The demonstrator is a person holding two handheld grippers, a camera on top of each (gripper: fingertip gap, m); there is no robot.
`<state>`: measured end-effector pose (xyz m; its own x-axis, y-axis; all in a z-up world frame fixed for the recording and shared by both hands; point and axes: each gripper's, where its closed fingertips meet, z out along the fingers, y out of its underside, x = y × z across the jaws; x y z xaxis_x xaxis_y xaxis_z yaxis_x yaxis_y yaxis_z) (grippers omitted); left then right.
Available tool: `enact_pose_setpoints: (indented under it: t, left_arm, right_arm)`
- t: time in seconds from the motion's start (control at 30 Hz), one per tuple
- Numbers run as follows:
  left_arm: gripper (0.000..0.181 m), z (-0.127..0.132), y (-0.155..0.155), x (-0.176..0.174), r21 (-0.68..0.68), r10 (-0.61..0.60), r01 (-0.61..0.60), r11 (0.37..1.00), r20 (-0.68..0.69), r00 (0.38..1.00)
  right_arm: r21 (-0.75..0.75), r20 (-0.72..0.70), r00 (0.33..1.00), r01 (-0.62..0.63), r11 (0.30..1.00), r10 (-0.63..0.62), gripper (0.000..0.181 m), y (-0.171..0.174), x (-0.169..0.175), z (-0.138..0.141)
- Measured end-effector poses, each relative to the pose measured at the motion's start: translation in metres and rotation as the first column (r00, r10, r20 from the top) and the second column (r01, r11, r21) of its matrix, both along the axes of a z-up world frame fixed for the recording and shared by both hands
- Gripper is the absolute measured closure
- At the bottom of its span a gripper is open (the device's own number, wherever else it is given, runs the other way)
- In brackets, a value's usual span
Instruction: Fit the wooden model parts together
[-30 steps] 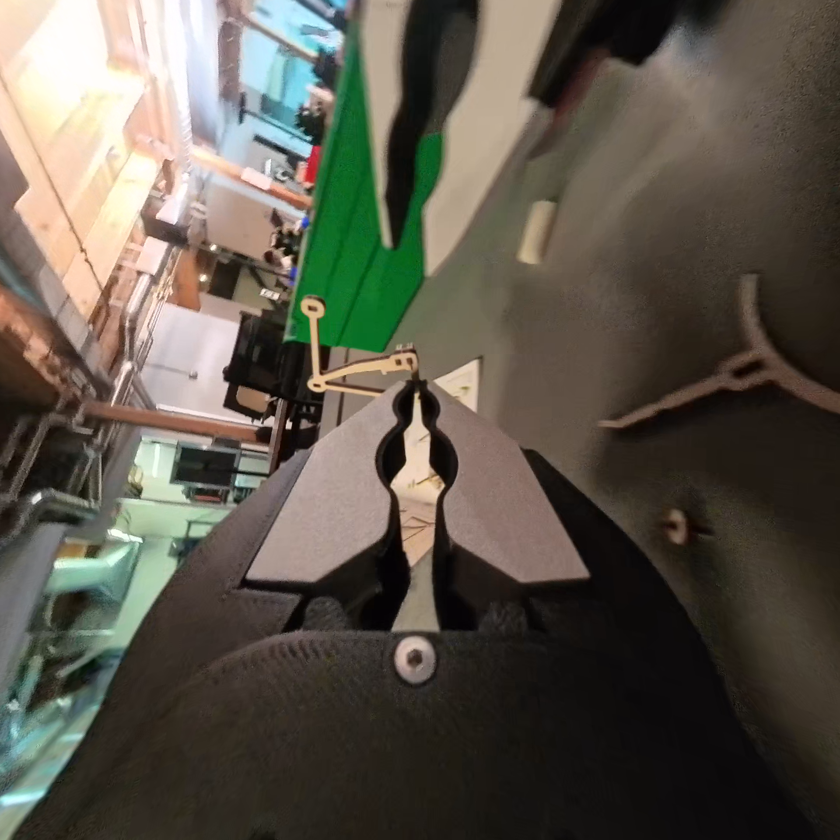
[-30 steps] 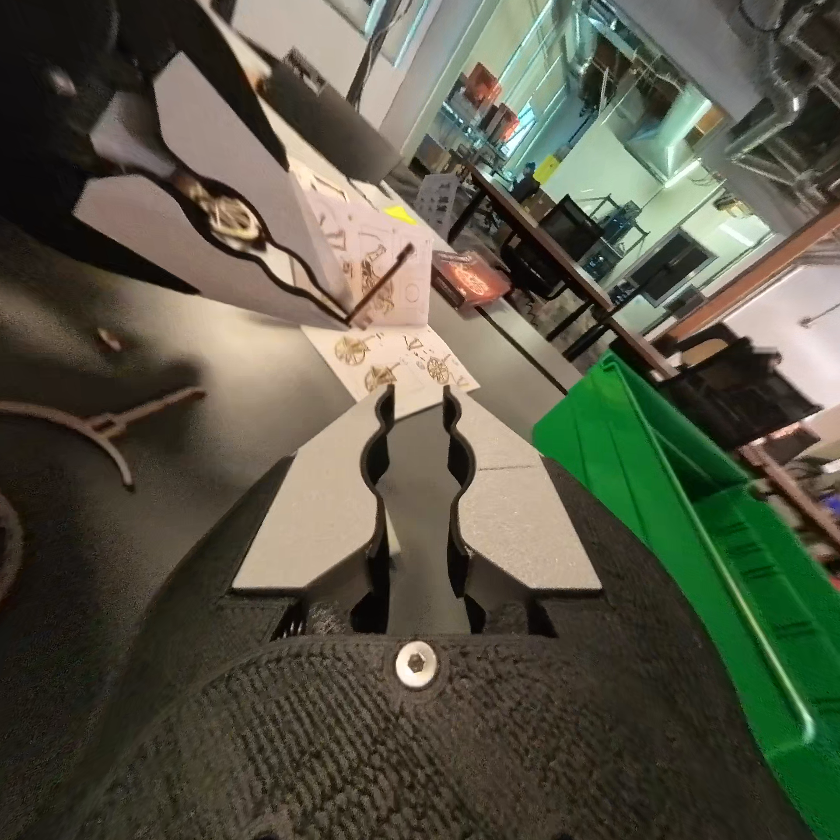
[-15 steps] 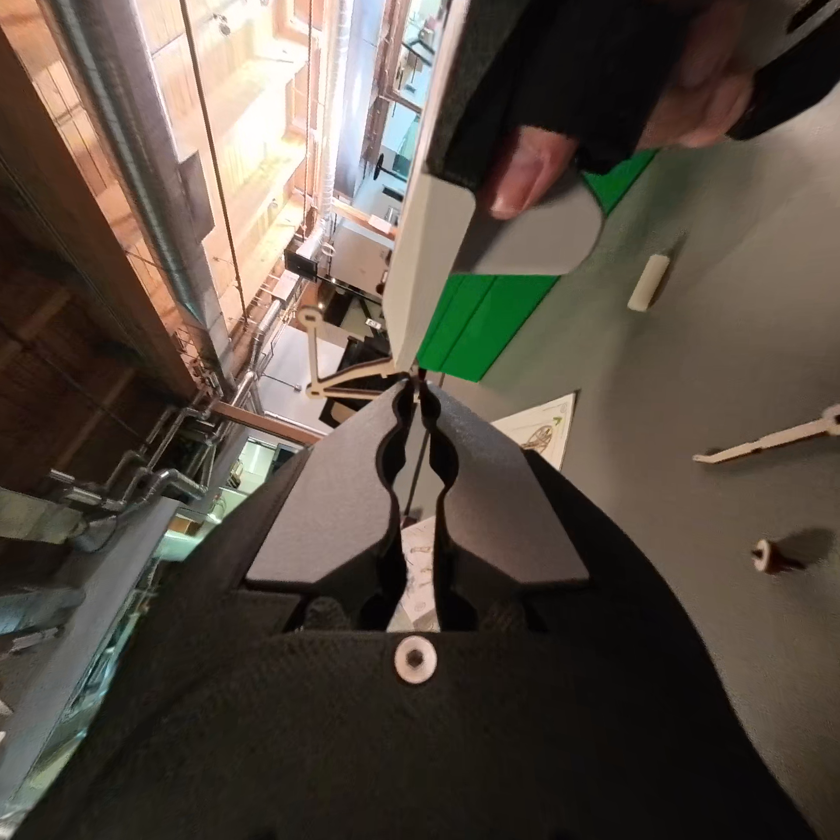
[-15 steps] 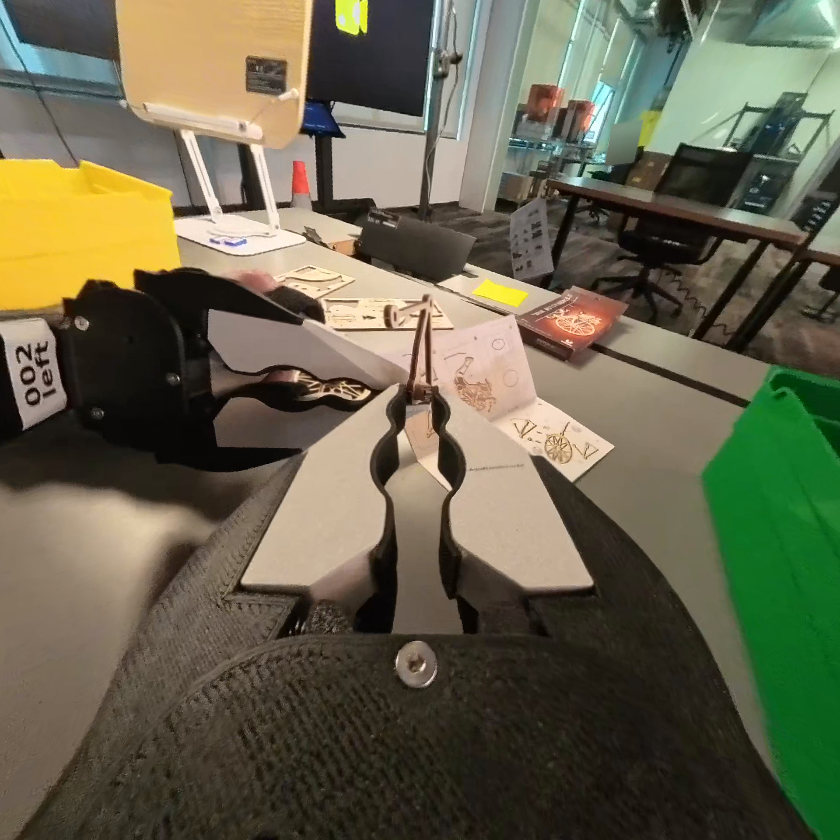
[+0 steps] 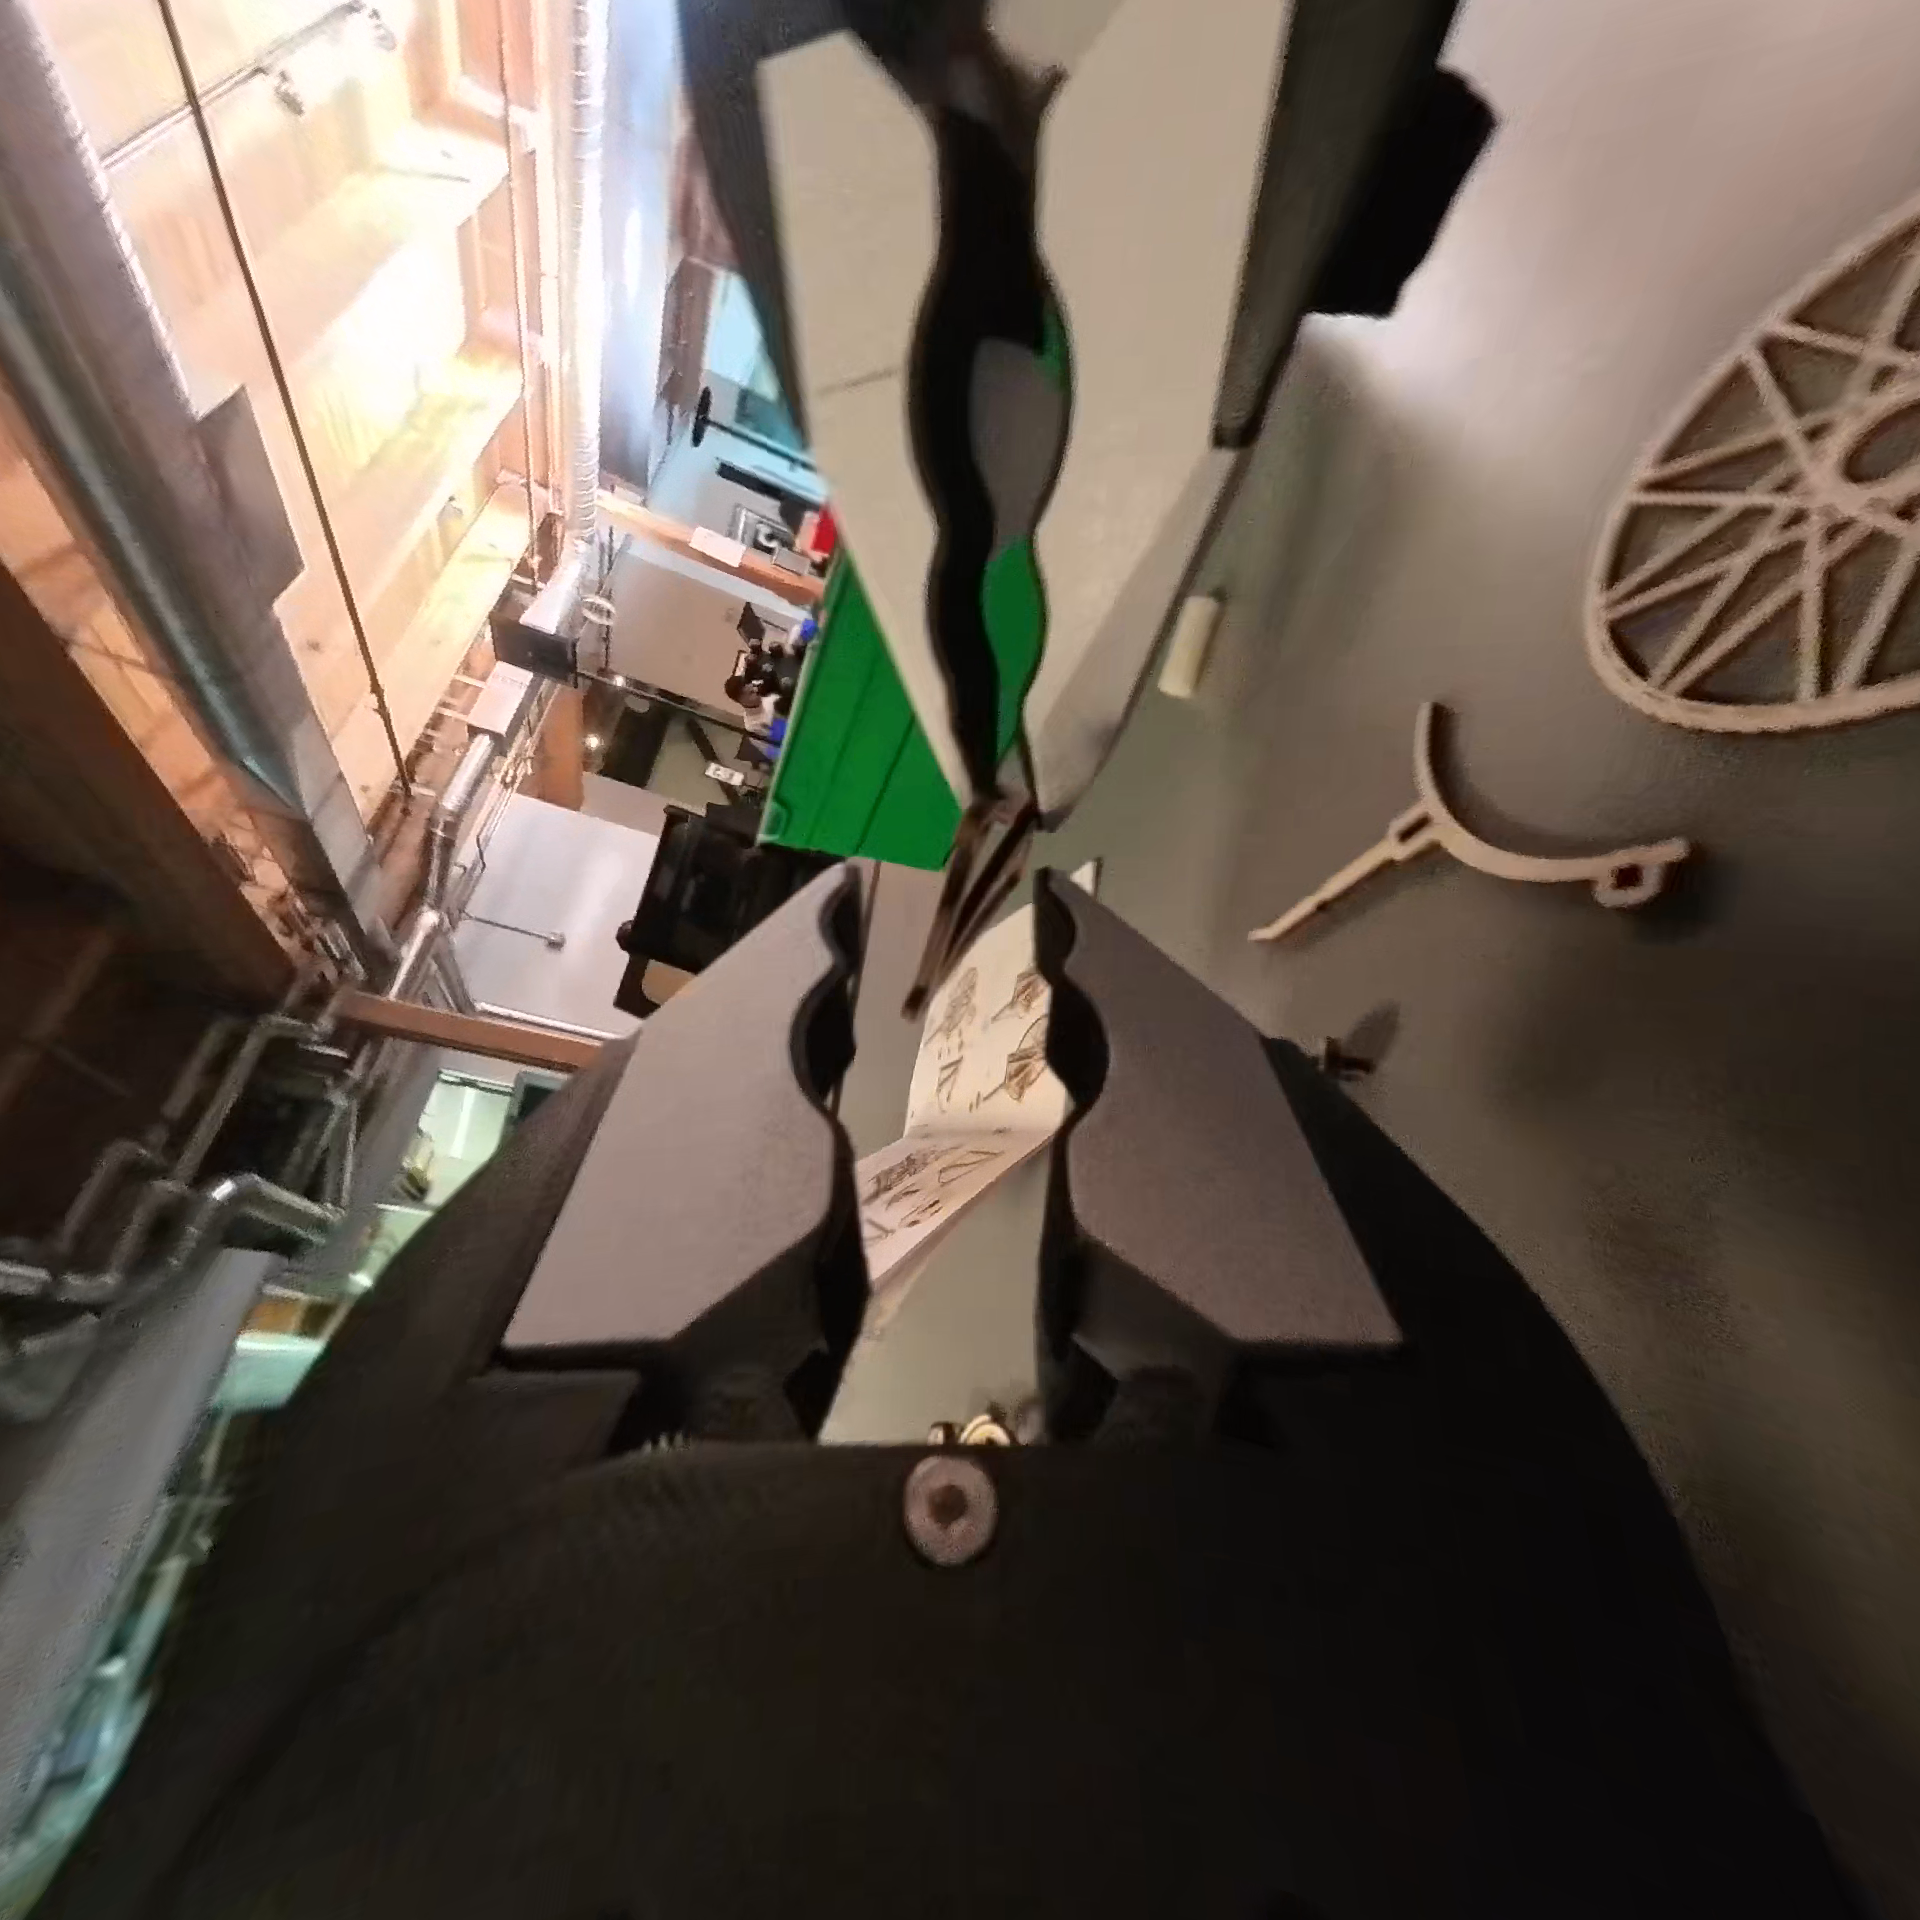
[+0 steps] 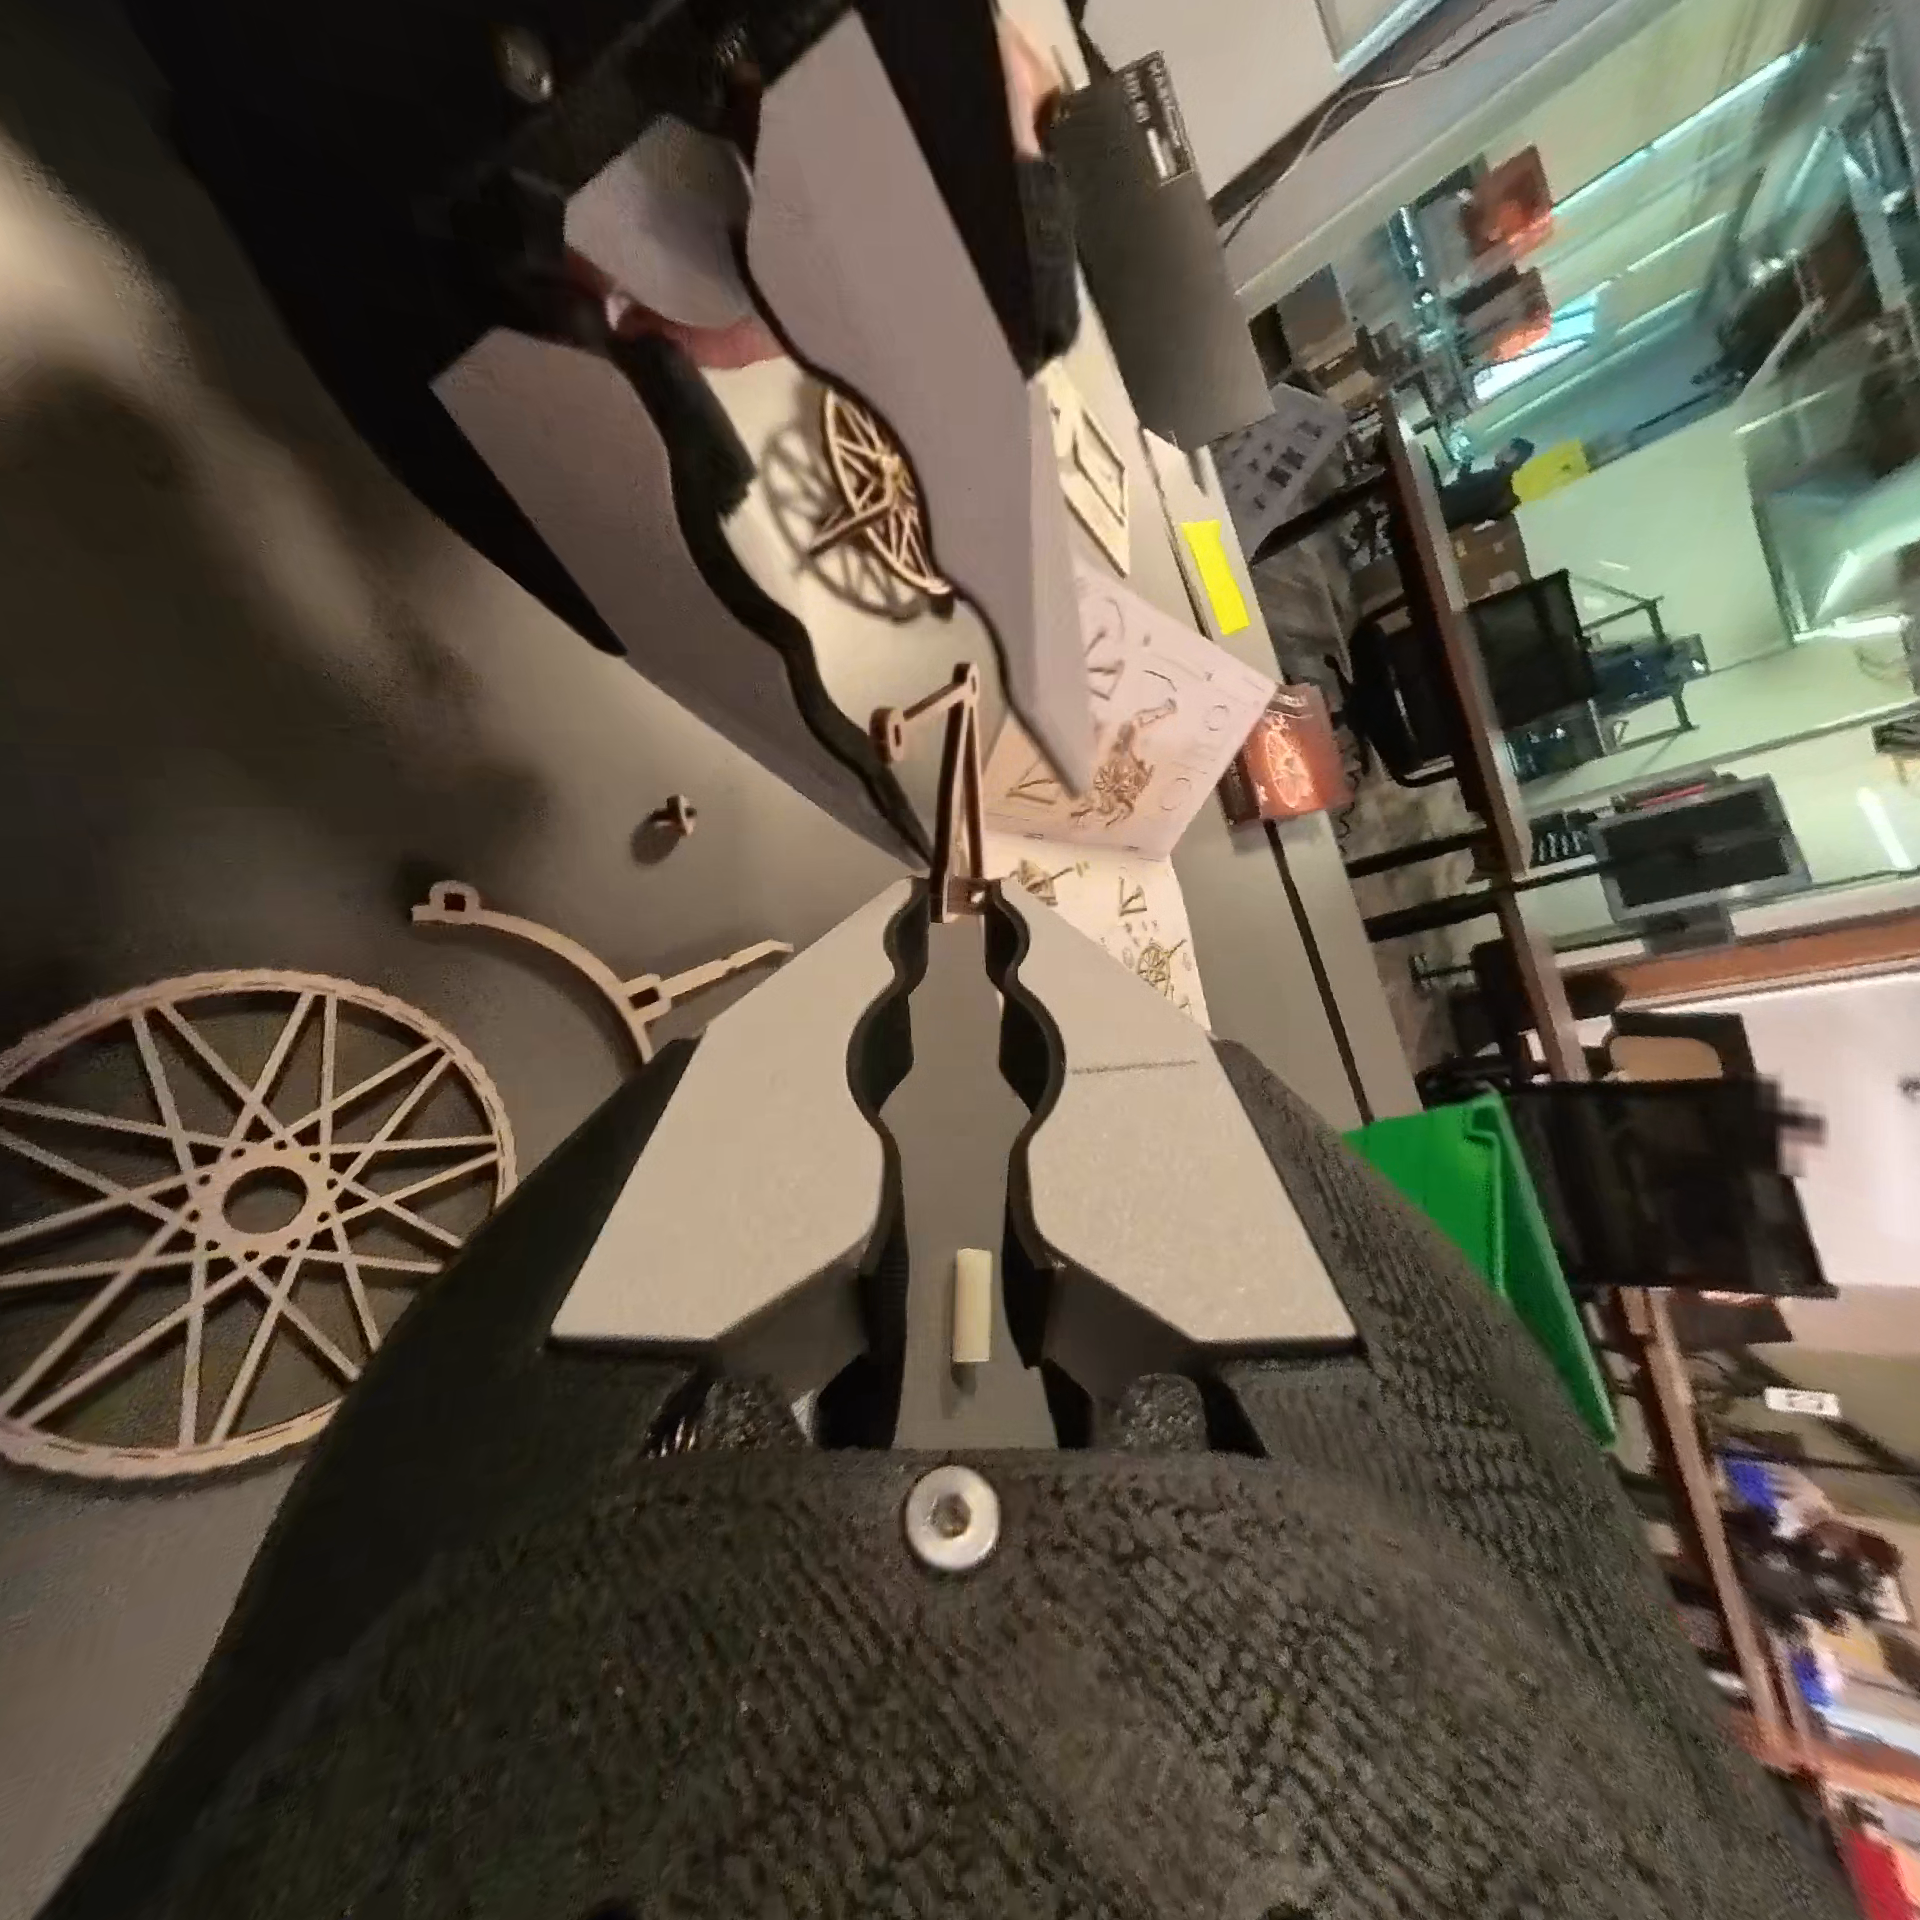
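My right gripper [image 6: 961,896] is shut on the base of a thin wooden frame piece [image 6: 958,790], held in the air over the grey table [image 6: 312,727]. My left gripper [image 5: 945,894] is open and empty, its fingers on either side of the same piece [image 5: 961,904] without touching it. The right gripper [image 5: 1000,810] comes in from the top of the left wrist view. A spoked wooden wheel [image 6: 239,1195], a curved fork part [image 6: 582,956], a small pin [image 6: 665,826] and a white peg [image 6: 971,1304] lie on the table. A second wheel [image 6: 873,509] lies behind the left gripper [image 6: 1003,821].
A green bin [image 6: 1475,1247] stands at the table's right side. An instruction sheet [image 6: 1143,748] and a red box [image 6: 1288,758] lie beyond the grippers. The wheel [image 5: 1766,468], fork part [image 5: 1455,831] and peg [image 5: 1190,644] also show in the left wrist view. Both grippers' tips are close together, under 4 cm apart.
My left gripper has opened and let go of the frame piece. My right gripper, open a second ago, closed on the piece and now holds it alone.
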<state>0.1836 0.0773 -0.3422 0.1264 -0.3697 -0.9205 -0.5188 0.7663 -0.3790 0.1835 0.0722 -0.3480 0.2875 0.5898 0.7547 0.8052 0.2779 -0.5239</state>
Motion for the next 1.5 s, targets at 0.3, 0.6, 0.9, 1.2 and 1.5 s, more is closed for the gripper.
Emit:
enact_pose_setpoints:
  t: [0.3, 0.6, 0.9, 1.2, 1.5]
  left_arm:
    - [0.179, -0.024, 0.007, 0.004, 0.033, 0.018, -0.014, 0.999, -0.144, 0.989]
    - [0.180, -0.024, 0.013, -0.001, -0.348, -0.044, 0.023, 0.937, -0.053, 0.998]
    - [0.180, -0.019, -0.009, 0.001, -0.600, -0.218, 0.206, 0.773, 0.054, 0.974]
    - [0.180, -0.020, -0.017, -0.003, -0.724, -0.334, 0.314, 0.614, 0.123, 0.935]
    - [0.180, -0.024, -0.016, -0.001, -0.728, -0.347, 0.313, 0.610, 0.110, 0.931]
  right_arm:
    - [0.009, 0.025, 0.999, -0.026, 1.000, 0.026, 0.172, 0.006, 0.003, -0.010]
    - [-0.048, -0.057, 0.994, -0.091, 0.995, 0.088, 0.142, 0.001, -0.001, -0.014]
    - [-0.214, -0.459, 0.877, -0.266, 0.940, 0.144, 0.144, -0.013, -0.008, 0.004]
    - [-0.225, -0.549, 0.799, -0.423, 0.878, 0.245, 0.158, -0.011, -0.014, 0.009]
    - [-0.223, -0.492, 0.828, -0.417, 0.881, 0.267, 0.173, -0.008, -0.013, 0.001]
